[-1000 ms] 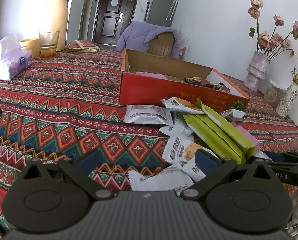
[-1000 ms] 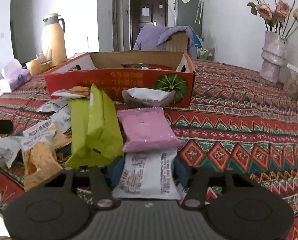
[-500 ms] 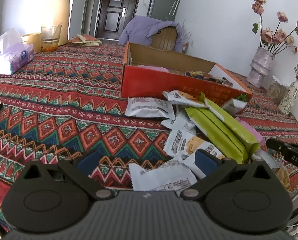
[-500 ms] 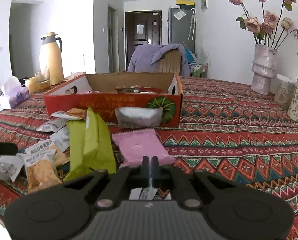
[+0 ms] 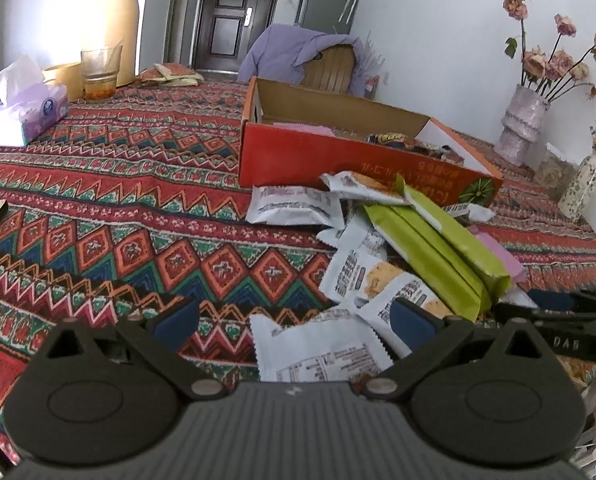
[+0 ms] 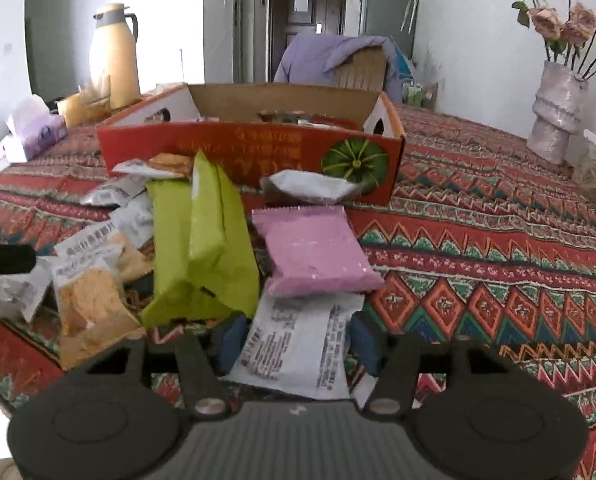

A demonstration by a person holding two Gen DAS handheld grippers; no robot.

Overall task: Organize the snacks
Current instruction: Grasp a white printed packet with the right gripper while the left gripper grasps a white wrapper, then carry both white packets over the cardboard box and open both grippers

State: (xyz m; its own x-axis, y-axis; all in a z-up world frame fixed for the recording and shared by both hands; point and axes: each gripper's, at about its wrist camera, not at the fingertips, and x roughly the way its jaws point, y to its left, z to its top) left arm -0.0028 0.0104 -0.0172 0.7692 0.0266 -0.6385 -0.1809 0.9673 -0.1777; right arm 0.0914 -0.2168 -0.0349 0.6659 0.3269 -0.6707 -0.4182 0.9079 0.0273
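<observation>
A pile of snack packets lies on the patterned tablecloth in front of an open red cardboard box point(image 5: 306, 156) point(image 6: 226, 148). My left gripper point(image 5: 294, 320) is open above a white packet point(image 5: 318, 354) at the near end of the pile. My right gripper point(image 6: 294, 340) is open, its blue pads on either side of a white printed packet point(image 6: 298, 346) lying on the cloth. Beyond it lie a pink packet point(image 6: 314, 252) and green packets point(image 6: 202, 248) point(image 5: 438, 244). Cracker packets point(image 6: 90, 288) lie at the left. The box holds a few snacks.
A tissue box point(image 5: 22, 114), a glass point(image 5: 100, 72) and a yellow thermos point(image 5: 118, 20) stand at the far left. A vase with dried roses point(image 5: 524, 124) stands at the far right. A chair draped with purple cloth point(image 6: 338, 60) is behind the box.
My right gripper was open around the white packet, then shut half a second ago and farther back, and is open around the packet again now. My left gripper stayed open and shifted slightly.
</observation>
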